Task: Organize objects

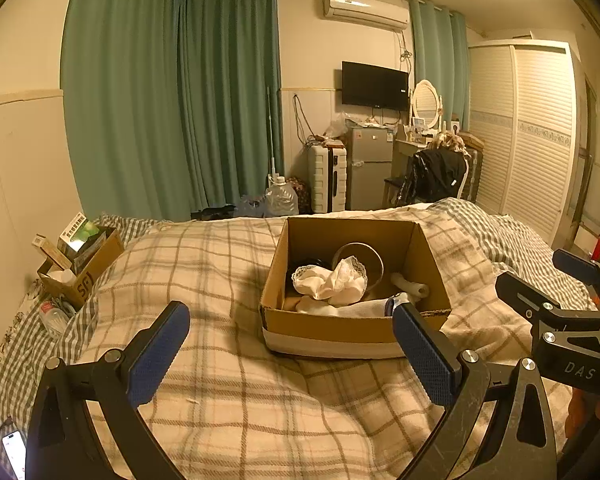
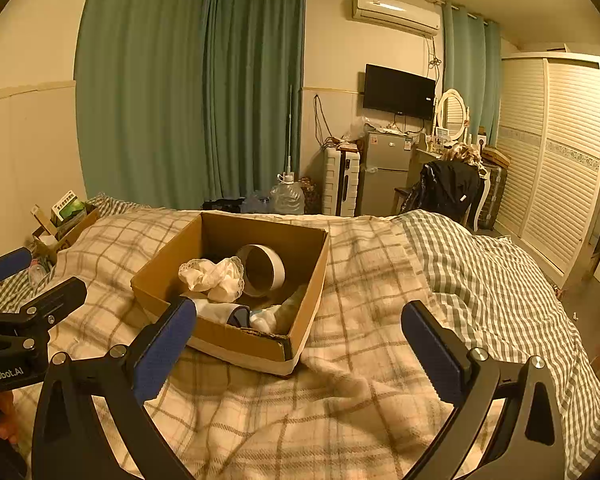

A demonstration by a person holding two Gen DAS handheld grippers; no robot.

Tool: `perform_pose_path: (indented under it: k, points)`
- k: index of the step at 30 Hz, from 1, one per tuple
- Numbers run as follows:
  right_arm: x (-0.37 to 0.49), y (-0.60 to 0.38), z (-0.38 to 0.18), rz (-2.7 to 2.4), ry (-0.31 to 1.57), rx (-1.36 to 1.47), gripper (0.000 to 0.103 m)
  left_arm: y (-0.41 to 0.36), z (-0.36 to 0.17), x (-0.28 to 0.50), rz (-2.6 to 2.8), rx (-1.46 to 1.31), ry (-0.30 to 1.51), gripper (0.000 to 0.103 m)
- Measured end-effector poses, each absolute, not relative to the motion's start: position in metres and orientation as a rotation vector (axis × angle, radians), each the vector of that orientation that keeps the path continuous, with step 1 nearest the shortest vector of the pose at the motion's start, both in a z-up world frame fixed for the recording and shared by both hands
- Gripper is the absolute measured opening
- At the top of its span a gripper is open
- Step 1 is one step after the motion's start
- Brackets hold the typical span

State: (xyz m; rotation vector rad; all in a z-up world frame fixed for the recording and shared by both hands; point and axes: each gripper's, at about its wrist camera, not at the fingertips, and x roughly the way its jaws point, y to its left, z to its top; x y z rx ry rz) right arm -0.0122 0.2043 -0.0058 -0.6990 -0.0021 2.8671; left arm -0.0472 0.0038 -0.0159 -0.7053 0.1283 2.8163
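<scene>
An open cardboard box (image 1: 300, 240) sits on the plaid blanket of the bed; it also shows in the right wrist view (image 2: 308, 312). Inside lie a crumpled white lace-edged cloth (image 1: 332, 282) (image 2: 214, 276), a round tin on its side (image 1: 366, 256) (image 2: 266, 270), a white roll (image 1: 410, 285) and folded white fabric. My left gripper (image 1: 288, 340) is open and empty, just in front of the box. My right gripper (image 2: 300, 336) is open and empty, in front of the box's near right corner. The right gripper also shows in the left wrist view (image 1: 540, 280), open.
A smaller cardboard box (image 1: 82, 264) with packets stands at the bed's left edge, a plastic bottle (image 1: 54, 318) beside it. A phone (image 1: 14, 454) lies at the near left. A grey checked duvet (image 2: 480, 272) covers the right side. Fridge, suitcase and wardrobe stand beyond the bed.
</scene>
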Motion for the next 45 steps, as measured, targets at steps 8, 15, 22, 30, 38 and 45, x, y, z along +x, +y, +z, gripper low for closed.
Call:
perform_pose_path:
  k: [8,15,22,30,38,45]
  points:
    - [-0.0116,0.2045,-0.0061,2.862,0.005,-0.702,0.102,0.0037,-0.0174,-0.0471,2.814,-0.709,0.127,0.103]
    - [-0.0118,0.2046,-0.0065,2.863,0.009,-0.703,0.102,0.0035,-0.0172,-0.0474,2.812,-0.711,0.125,0.103]
    - [-0.012,0.2042,-0.0072,2.86,0.01,-0.707,0.103,0.0038,-0.0179,-0.0472,2.81,-0.713,0.127,0.103]
    - [-0.0133,0.2042,-0.0087,2.855,0.011,-0.717,0.102,0.0038,-0.0208,-0.0476,2.816,-0.723,0.133,0.103]
    - [-0.0149,0.2061,-0.01,2.847,0.024,-0.73,0.102,0.0039,-0.0222,-0.0493,2.814,-0.739,0.133,0.103]
    - [-0.0153,0.2056,-0.0107,2.847,0.025,-0.734,0.102,0.0041,-0.0214,-0.0497,2.812,-0.739,0.134,0.103]
